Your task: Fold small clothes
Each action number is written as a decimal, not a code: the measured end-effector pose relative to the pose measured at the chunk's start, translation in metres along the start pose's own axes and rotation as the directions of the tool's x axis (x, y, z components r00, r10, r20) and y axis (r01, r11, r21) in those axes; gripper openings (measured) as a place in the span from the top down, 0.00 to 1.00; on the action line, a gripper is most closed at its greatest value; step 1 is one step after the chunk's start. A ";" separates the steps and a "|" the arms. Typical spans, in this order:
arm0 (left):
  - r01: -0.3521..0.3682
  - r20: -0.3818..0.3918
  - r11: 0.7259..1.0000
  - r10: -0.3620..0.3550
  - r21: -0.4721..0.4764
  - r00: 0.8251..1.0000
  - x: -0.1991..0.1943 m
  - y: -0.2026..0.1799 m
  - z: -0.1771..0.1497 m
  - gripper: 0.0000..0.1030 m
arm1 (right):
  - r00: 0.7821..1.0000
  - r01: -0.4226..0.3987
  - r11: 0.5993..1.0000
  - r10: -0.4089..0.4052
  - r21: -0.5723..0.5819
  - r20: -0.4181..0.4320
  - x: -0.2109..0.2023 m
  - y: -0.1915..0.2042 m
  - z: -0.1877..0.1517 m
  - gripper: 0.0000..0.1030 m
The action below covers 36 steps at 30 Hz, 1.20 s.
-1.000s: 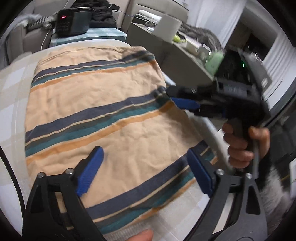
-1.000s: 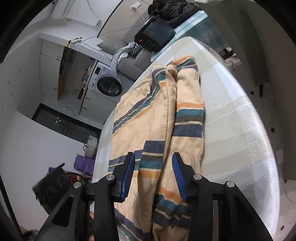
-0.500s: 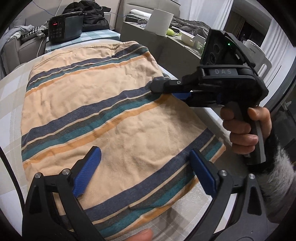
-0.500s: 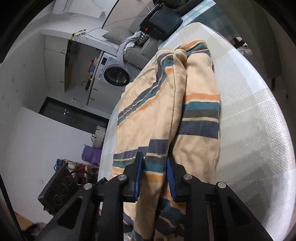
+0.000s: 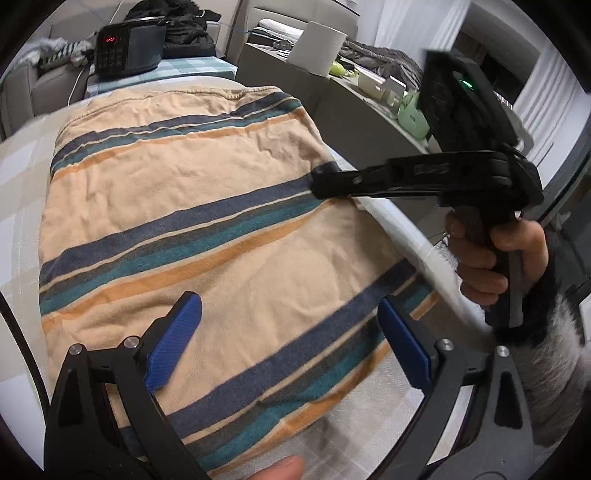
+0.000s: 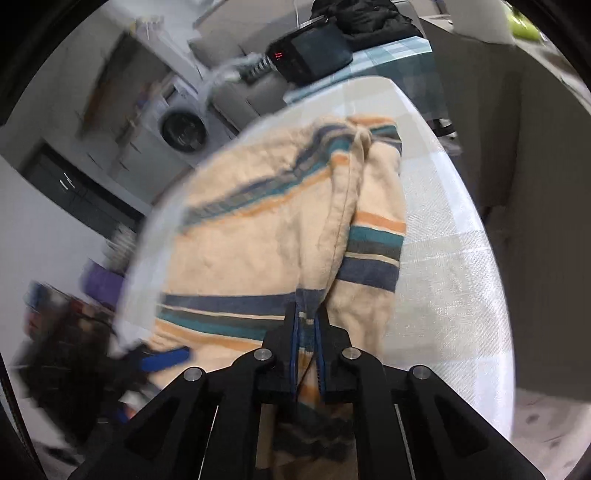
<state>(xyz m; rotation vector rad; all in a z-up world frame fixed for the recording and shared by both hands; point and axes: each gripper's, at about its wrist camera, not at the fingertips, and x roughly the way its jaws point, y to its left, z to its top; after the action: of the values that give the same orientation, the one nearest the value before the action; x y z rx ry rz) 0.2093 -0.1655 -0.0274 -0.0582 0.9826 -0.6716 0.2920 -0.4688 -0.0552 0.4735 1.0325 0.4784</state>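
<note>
A peach garment with navy, teal and orange stripes (image 5: 192, 206) lies spread on a pale checked table (image 5: 22, 155). My left gripper (image 5: 288, 332) is open, its blue pads hovering just above the garment's near end. My right gripper (image 6: 306, 317) is shut on the garment's right edge (image 6: 314, 266), where the cloth bunches into a raised fold. In the left wrist view the right gripper (image 5: 321, 182) reaches in from the right, its tips pinched on the edge at the navy stripe.
A black box with a red display (image 5: 127, 48) and dark clothes (image 5: 177, 26) sit at the table's far end. A grey counter (image 5: 354, 110) with a white paper roll (image 5: 319, 46) runs along the right. A washing machine (image 6: 183, 127) stands at the far left.
My right gripper closed from open onto the garment's right edge and tilted as it lifted the cloth. My left gripper stayed open above the near end.
</note>
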 end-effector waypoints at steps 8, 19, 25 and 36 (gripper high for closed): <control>0.050 0.010 0.997 -0.050 -0.063 0.999 -0.008 0.008 0.004 0.07 | 0.988 -0.144 0.986 0.149 0.078 -0.051 0.005 -0.012 -0.020 0.83; 0.016 0.027 0.998 -0.015 -0.060 1.000 -0.017 0.010 0.002 0.05 | 0.986 0.167 0.980 -0.168 -0.108 0.002 0.001 0.027 -0.019 0.94; -0.050 0.003 0.999 0.050 -0.012 0.999 -0.011 0.010 -0.002 0.05 | 0.999 0.038 0.999 -0.038 0.012 -0.027 -0.006 0.009 -0.025 0.85; -0.069 -0.007 0.998 0.069 0.015 0.998 -0.006 0.004 -0.006 0.03 | 0.999 0.033 0.997 -0.033 -0.065 -0.002 -0.017 0.040 -0.050 0.96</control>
<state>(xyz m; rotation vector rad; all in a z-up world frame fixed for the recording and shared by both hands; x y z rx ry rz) 0.2045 -0.1575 -0.0270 -0.0084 0.9828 -0.6164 0.2338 -0.4390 -0.0422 0.3974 1.0229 0.4817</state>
